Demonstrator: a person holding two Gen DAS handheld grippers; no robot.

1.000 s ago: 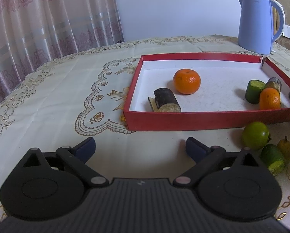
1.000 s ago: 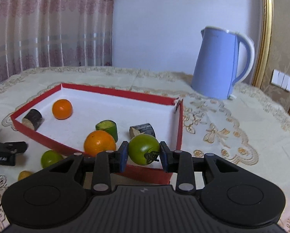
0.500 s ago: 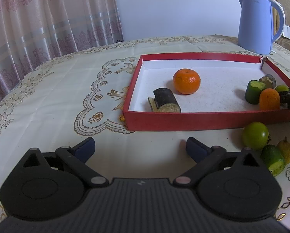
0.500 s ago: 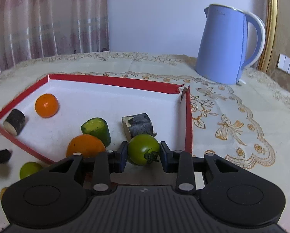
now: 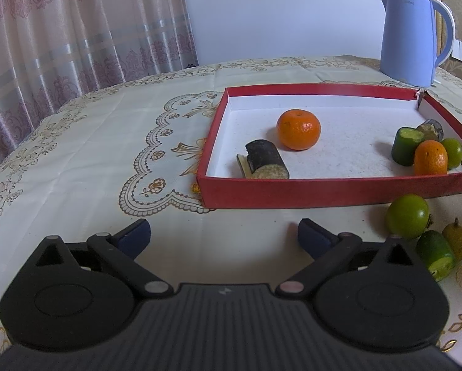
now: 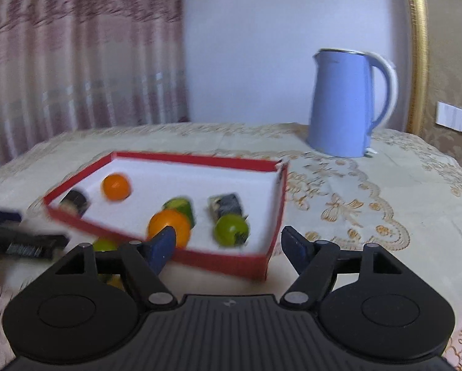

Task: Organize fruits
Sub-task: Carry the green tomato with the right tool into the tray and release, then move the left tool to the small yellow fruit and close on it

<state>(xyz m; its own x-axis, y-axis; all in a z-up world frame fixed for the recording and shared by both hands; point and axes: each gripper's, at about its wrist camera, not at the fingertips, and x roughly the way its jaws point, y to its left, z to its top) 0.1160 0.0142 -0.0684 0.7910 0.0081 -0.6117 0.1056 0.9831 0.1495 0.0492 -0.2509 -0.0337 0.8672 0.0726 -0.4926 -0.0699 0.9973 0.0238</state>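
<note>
Right gripper (image 6: 228, 241) has its jaws spread wide and holding nothing, and the green tomato (image 6: 231, 230) it clamped half a second ago now sits in the red tray (image 6: 255, 267), lower centre of the blurred right wrist view, beyond the jaws and between their tips, beside the orange (image 6: 169, 225). Left gripper (image 5: 223, 236) hovers low over the table (image 5: 107, 142), jaws released as before, short of the tray's near wall
</note>
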